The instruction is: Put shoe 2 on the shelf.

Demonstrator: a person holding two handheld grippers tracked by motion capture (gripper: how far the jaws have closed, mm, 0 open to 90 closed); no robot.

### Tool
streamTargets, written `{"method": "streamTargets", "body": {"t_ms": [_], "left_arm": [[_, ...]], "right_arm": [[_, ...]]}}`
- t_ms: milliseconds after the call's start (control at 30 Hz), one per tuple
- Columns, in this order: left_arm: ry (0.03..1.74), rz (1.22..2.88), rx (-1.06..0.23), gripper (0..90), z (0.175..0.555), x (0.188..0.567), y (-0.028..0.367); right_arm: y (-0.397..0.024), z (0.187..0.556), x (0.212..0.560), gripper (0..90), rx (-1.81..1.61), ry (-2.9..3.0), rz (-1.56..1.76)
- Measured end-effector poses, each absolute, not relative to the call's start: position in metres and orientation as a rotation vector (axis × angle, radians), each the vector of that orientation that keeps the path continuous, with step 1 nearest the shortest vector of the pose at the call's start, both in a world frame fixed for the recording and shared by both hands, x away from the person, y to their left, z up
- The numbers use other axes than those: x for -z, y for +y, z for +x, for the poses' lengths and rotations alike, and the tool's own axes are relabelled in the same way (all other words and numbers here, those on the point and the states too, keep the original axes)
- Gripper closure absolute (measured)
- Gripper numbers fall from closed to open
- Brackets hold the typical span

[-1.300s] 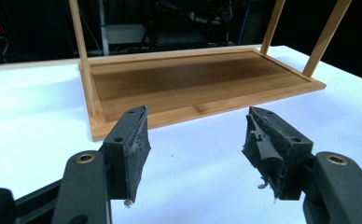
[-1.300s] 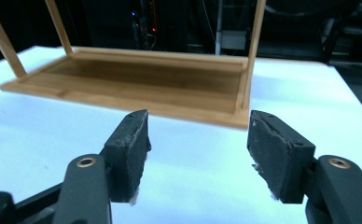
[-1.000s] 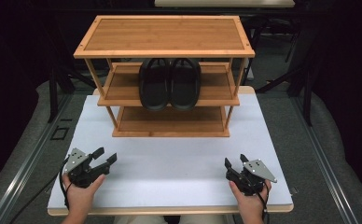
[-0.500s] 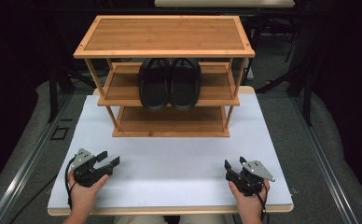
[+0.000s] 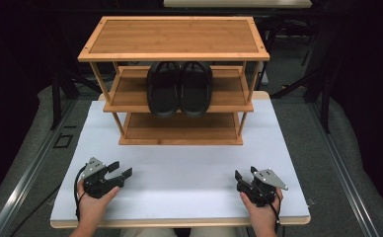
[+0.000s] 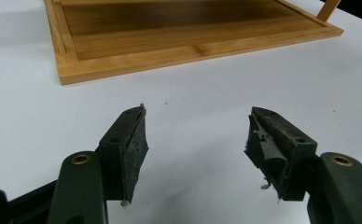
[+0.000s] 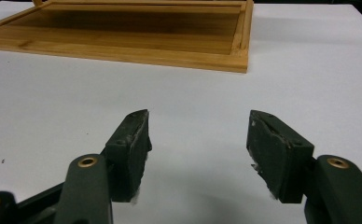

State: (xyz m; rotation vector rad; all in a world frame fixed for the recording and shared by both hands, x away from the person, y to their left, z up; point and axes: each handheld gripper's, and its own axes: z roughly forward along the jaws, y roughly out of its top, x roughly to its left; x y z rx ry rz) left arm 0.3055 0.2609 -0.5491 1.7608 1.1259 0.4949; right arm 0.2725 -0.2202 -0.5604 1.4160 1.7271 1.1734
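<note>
The left gripper (image 5: 119, 174) is resting near the front left corner of the white rectangular desk (image 5: 189, 163), held in the person's left hand (image 5: 93, 205). Its two black fingers (image 6: 128, 144) are standing wide apart with nothing between them, only bare desk surface showing in the gap in the left gripper view.

Well ahead of it, at the far middle of the desk, the three-tier bamboo shoe rack (image 5: 174, 54) is standing upright. The front edge of its lowest shelf is showing in the left gripper view, well apart from the fingertips. On the middle shelf, the pair of black rubber sandals (image 5: 179, 89) is lying side by side, the two touching each other, their near ends overhanging the shelf's front edge a little. The sandals are sitting well apart from both grippers, roughly midway between them across the desk's width.

The right gripper (image 5: 244, 178) is resting near the front right corner, held in the right hand (image 5: 262, 212). Its two fingers (image 7: 132, 149) are likewise spread apart and holding nothing.

Counting: one rack with three shelves, two sandals, two grippers, two fingers on each.
</note>
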Motion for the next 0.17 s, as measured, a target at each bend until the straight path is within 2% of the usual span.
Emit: {"method": "streamTargets", "body": {"t_ms": [167], "left_arm": [[1.13, 1.754, -0.495, 37.1, 0.3068, 0.5488, 0.261]], "right_arm": [[-0.2226, 0.2718, 0.5605, 38.4, -1.157, 1.718, 1.431]]}}
